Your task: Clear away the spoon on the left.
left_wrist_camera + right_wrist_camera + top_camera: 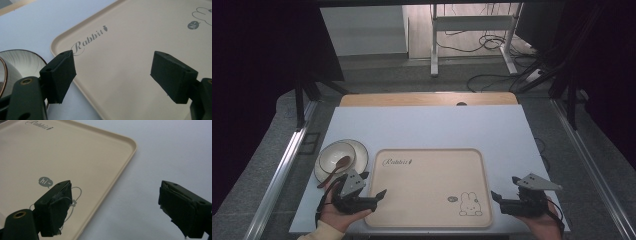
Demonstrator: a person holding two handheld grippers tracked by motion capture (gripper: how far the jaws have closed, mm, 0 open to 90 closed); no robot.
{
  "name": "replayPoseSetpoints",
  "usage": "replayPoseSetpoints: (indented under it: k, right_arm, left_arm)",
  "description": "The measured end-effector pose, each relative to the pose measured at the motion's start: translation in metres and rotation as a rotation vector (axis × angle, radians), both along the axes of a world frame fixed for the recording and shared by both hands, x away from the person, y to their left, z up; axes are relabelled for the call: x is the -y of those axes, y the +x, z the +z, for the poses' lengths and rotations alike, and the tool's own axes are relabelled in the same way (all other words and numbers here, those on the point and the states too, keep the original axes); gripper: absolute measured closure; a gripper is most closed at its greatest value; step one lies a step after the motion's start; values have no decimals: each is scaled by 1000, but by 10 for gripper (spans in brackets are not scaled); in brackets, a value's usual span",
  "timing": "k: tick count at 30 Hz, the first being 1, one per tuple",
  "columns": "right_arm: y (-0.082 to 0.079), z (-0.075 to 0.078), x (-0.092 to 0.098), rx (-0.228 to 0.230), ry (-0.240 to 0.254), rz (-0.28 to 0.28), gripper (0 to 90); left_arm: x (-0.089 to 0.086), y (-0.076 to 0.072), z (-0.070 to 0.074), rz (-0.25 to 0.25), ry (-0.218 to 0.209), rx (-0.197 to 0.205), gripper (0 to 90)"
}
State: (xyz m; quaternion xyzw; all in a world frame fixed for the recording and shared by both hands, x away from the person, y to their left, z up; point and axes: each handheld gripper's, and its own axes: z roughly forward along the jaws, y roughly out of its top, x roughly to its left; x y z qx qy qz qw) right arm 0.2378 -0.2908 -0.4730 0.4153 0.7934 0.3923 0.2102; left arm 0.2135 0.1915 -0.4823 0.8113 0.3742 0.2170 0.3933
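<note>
While both jaw pairs stand wide apart with nothing between them, the left hand-held gripper (377, 196) is held at the near-left corner of the beige tray (427, 165), and the right hand-held gripper (498, 196) is held just off its near-right edge. The tray is seen lying flat on the white worktop (427, 125), near the front edge, with a bowl (334, 157) and a brown spoon (334, 170) on a plate (361, 150) just beside its left side. Judged from this, a two-sided grasp of the tray rim is in hand. For a clean lift, each rim should be taken squarely between the jaws, at matching points on opposite sides, and closed together so that the tray is kept level. The tray is nearly square; its slightly longer axis is judged to run left to right, with the printed rabbit (470, 204) at the near-right corner.
</note>
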Motion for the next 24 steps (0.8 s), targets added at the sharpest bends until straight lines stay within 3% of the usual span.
replayPoseSetpoints:
  k: [8, 21, 24]
  right_arm:
    - [-2, 2, 7, 10, 3, -25, 121]
    - [2, 2, 4, 6, -2, -17, 123]
    - [2, 1, 4, 6, -6, -16, 124]
  left_arm:
    - [-2, -1, 5, 5, -6, 18, 207]
    - [-5, -3, 8, 16, -7, 20, 211]
    - [-8, -3, 12, 11, -32, 24, 212]
